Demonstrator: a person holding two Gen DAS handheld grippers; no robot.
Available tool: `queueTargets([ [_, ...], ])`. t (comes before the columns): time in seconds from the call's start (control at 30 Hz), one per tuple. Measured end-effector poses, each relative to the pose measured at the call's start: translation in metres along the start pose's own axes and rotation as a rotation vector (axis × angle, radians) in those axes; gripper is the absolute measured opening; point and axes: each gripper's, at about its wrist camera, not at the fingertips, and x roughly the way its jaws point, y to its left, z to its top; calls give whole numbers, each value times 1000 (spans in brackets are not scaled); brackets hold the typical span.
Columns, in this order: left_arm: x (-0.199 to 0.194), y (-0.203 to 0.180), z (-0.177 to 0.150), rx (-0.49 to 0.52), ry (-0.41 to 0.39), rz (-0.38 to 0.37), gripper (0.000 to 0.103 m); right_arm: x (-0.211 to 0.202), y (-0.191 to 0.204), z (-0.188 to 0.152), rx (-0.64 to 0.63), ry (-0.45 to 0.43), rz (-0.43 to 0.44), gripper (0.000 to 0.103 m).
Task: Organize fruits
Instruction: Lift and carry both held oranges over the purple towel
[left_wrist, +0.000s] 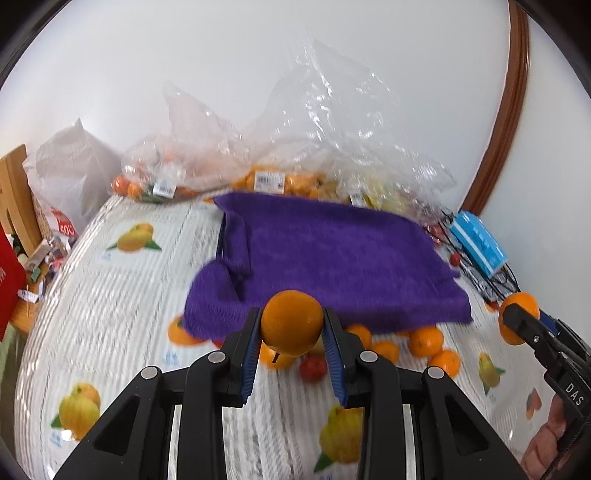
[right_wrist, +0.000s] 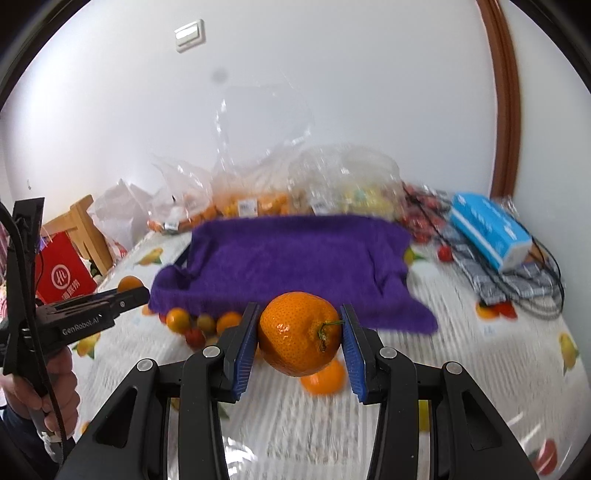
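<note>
Left black two-finger gripper (left_wrist: 291, 328) clamps a small round orange mandarin (left_wrist: 291, 323); right black gripper (right_wrist: 299, 332) clamps a larger stemmed mandarin (right_wrist: 299, 332), purple towel (right_wrist: 288, 258) at twelve o'clock.

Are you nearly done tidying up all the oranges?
Not nearly. Nothing looks sorted yet. In hand: the left gripper has its jaws shut on a small round orange mandarin, and the right gripper holds a bigger stemmed orange mandarin. Left: loose oranges and a small red fruit lie by the purple towel.
</note>
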Motion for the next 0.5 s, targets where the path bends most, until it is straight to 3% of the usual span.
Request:
queueTargets([
  [0.23,19,5,26,-24,-55,25,31,28,7,31,-25,-30,32,43],
  [0.5,51,8,52,-56,-64,21,31,69,10,54,-39,-13,52,43],
])
